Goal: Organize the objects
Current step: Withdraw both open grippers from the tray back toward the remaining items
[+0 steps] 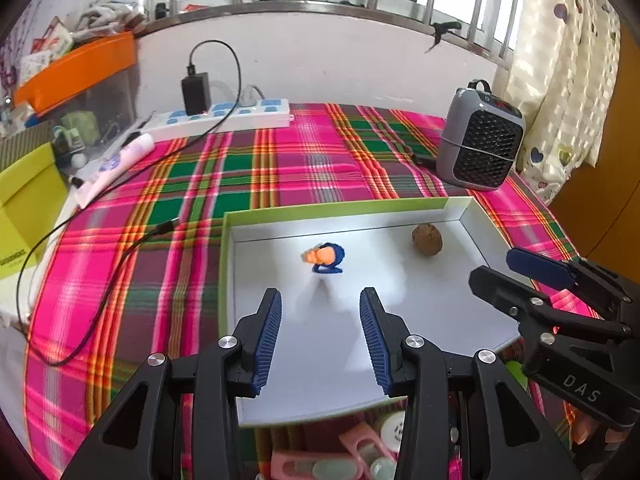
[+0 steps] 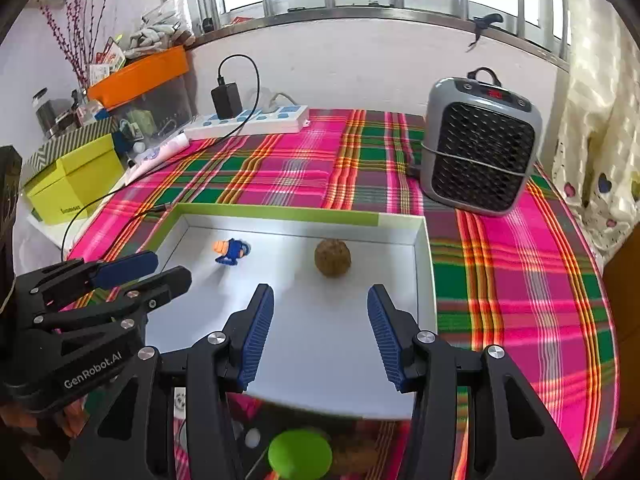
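Note:
A shallow white tray with a green rim (image 1: 344, 210) (image 2: 280, 213) lies on the plaid tablecloth. Inside it, a small blue and orange toy figure (image 1: 326, 258) (image 2: 232, 251) lies toward the left. A brown, rough ball like a walnut (image 1: 427, 239) (image 2: 332, 258) sits toward the right. My left gripper (image 1: 320, 300) hovers over the tray's near half, open, with nothing between its blue pads; the toy lies just beyond its tips. My right gripper (image 2: 320, 296) is also open and empty, short of the walnut. Each gripper shows in the other's view, the right gripper (image 1: 500, 268) and the left gripper (image 2: 160, 268).
A grey fan heater (image 1: 480, 140) (image 2: 480, 148) stands at the back right. A white power strip (image 1: 224, 118) with a black charger and a trailing cable lies at the back left, beside a yellow-green box (image 2: 76, 180). Pink items (image 1: 320, 464) and a green round object (image 2: 300, 456) lie below the tray's near edge.

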